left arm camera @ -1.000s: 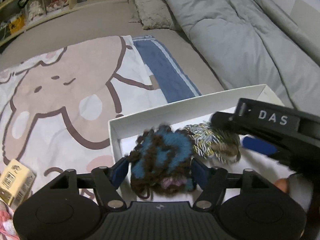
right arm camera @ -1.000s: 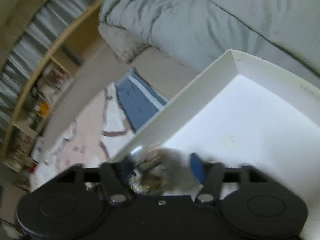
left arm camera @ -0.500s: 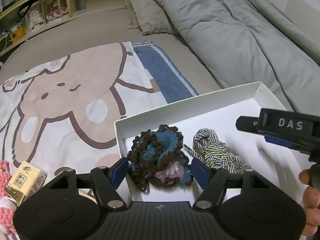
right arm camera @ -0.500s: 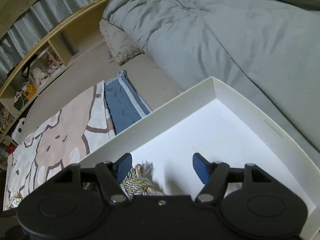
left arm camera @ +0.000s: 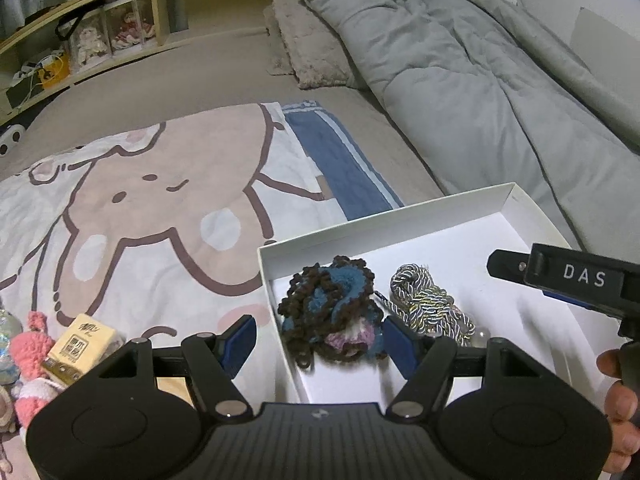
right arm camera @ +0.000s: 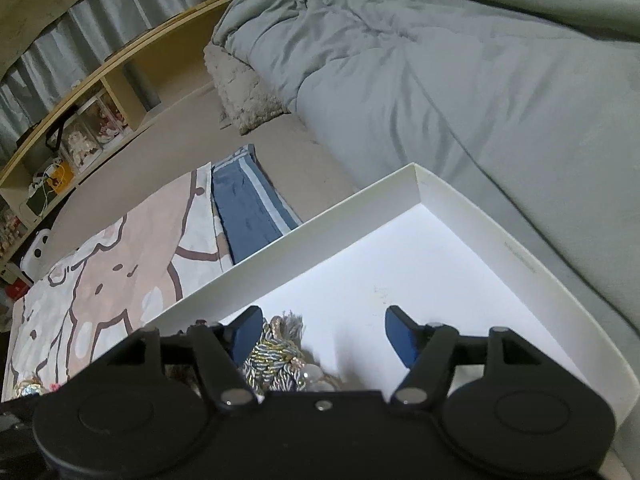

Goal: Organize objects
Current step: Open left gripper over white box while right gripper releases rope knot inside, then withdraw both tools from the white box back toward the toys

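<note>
Left gripper [left arm camera: 318,338]: your jaws stand apart, released; the blue pads grasp nothing and hang above the near left corner of the box.
Right gripper [right arm camera: 322,334]: your jaws are released too, spread over the box floor with no pad pressing on anything; the cord bundle lies just under the left pad.
Crochet piece [left arm camera: 330,306]: soft, lumpy yarn in brown, blue and a purple-white patch, crumpled to a rough round; it lies in the box's near left corner, long axis running from 6 toward 12 o'clock.
Cord bundle [left arm camera: 430,304]: twisted rope, silver-grey with gold strands, knotted into a stubby coil; it lies just at 3 o'clock of the crochet piece, long axis from 11 to 5 o'clock.
White box [left arm camera: 400,220]: shallow, rectangular, stiff card with low upright walls, resting on the bed.
Small carton [left arm camera: 78,346]: tan printed card, tilted, at 9 o'clock outside the box, beside a pink knitted thing [left arm camera: 30,346].
Cartoon blanket [left arm camera: 160,184]: flat printed cloth, at 11 o'clock.
Grey duvet [left arm camera: 480,80]: puffy, creased, at 1 o'clock, farthest.
</note>
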A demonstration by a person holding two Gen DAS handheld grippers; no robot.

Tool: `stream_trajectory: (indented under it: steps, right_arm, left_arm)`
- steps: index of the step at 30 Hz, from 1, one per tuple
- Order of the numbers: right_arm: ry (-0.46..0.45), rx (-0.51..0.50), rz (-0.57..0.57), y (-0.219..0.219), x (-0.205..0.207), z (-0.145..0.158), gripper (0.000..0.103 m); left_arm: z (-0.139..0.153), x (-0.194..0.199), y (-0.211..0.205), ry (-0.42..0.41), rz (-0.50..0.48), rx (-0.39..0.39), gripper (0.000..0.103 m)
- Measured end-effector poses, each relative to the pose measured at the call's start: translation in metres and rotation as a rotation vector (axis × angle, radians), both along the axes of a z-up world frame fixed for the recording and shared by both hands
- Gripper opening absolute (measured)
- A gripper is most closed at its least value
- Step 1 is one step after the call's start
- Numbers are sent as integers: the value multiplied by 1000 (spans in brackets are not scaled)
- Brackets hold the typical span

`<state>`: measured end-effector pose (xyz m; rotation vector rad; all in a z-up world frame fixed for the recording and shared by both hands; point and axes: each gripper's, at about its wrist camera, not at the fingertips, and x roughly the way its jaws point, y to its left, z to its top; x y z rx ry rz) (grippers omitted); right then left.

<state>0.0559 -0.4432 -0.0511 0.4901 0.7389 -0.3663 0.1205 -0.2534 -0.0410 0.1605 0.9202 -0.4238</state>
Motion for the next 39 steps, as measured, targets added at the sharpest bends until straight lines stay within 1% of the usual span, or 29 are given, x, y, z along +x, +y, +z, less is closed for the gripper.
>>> stream_trajectory:
  steps: [6,15,18,21,26,30,34,39]
  right_arm:
    - [-8,-42,1,11,-15,12,78]
    - [-22,-70,1,21,-42,32,83]
    - [-40,-57,1,21,-52,41,85]
    - [-42,-75,4,26,-61,48,88]
    - [-21,-122,27,37,-75,49,94]
    - [-2,-153,39,45,-85,47,98]
    - [-23,-187,59,52,-99,47,103]
    - [-22,-251,61,61,-110,51,103]
  left_arm:
    - [11,-12,13,-14,8,-8,71]
    - [29,-32,33,-42,6,-31,77]
    - [32,-39,37,-42,2,-39,83]
    - [36,-46,42,-49,-1,-45,87]
    - [40,-56,50,-54,4,-58,95]
    - [40,-65,58,-59,13,-56,97]
    - [40,-70,67,-60,29,-61,99]
    - [39,-77,75,-74,38,-48,103]
